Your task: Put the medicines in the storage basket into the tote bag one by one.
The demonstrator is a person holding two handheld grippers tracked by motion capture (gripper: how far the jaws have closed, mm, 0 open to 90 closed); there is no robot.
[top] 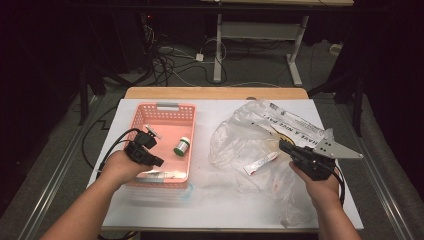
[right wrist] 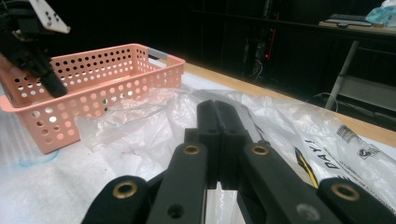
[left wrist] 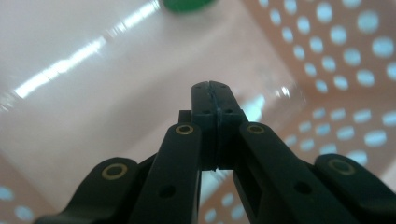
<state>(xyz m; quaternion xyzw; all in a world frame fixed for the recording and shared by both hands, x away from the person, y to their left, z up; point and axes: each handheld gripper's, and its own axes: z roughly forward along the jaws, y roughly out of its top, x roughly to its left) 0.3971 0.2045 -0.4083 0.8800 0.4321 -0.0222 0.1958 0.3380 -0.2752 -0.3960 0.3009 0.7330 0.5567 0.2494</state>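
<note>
Item: clear plastic bag, printed with black lettering, lying crumpled on the right half of the surface. I read it as very light, limp and slippery; the film will slide and billow, so I judge a pinch on a bunched fold or the open hem better than on a flat panel.

Item: small white tube with a red end, lying on the bag's near edge, just ahead of my right tool. It looks light and soft-walled; I would take it across the middle of the body, gently, to avoid squeezing out the contents.

Item: pink perforated basket, left half of the surface. Stiff plastic, rigid rim. Inside: a small bottle with a green cap, lying tilted, and a flat pale object along the near wall that I cannot identify.

Left tool: jaws pressed together with nothing between them, held low inside the basket over its floor.

Right tool: jaws likewise closed and empty, hovering above the bag in the right gripper view, pointing toward the basket.

Risk, in my judgement: the bag lifting along with the tube.
</note>
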